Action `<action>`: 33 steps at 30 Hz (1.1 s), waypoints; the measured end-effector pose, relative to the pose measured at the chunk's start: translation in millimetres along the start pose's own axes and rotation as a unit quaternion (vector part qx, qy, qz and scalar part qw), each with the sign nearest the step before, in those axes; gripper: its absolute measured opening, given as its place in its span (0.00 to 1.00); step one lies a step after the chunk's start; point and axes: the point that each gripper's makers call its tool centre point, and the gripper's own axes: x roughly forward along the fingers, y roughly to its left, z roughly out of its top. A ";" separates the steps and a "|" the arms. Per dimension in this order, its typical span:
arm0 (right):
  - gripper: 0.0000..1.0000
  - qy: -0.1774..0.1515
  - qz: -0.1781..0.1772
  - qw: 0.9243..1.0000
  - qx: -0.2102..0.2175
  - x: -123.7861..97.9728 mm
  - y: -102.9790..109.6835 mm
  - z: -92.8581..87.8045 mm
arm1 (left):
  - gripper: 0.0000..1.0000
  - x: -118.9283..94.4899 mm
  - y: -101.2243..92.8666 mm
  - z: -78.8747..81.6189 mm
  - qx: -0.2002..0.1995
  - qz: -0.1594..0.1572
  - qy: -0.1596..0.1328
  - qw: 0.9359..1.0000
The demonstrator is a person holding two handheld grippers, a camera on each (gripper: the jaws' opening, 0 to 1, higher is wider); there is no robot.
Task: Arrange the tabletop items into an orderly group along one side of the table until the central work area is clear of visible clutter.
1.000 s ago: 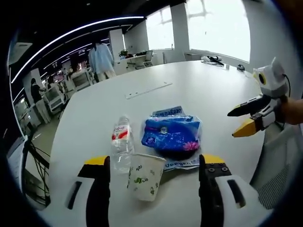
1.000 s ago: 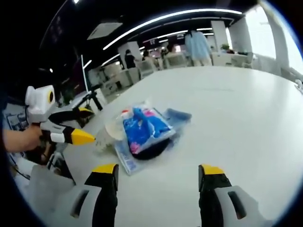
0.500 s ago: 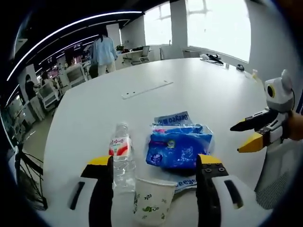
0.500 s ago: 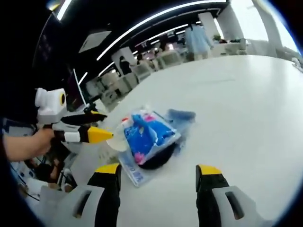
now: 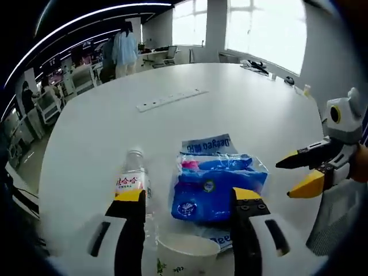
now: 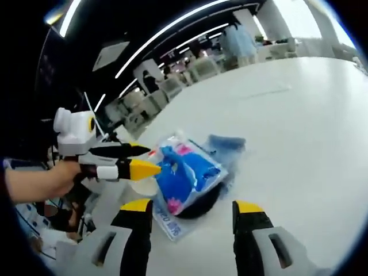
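Left tool (image 5: 187, 198) open, jaws straddling the cup (image 5: 187, 254), now cut off at the frame bottom, nearer than before. Bottle (image 5: 133, 179) partly behind the left jaw. Right tool (image 6: 192, 208) open, near blue pack (image 6: 187, 175) on surface (image 5: 230, 109); pack hides what lies beneath.

one water bottle (image 5: 131, 181), one paper cup (image 5: 187, 253), one blue packet (image 5: 215, 185).
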 end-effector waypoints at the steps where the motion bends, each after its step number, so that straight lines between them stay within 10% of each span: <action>1: 0.55 0.002 -0.001 1.000 0.001 1.4 -0.5 -0.6 | 0.58 0.6 -0.2 -0.3 0.001 0.000 0.002 1.000; 17: 0.47 0.026 -0.022 0.999 0.037 21.3 -8.9 -16.7 | 0.40 16.8 1.4 -15.6 -0.004 -0.008 0.040 0.999; 33: 0.01 0.040 -0.045 0.998 0.016 20.6 -20.3 -20.1 | 0.01 8.9 -13.3 -23.5 -0.037 -0.014 0.047 0.998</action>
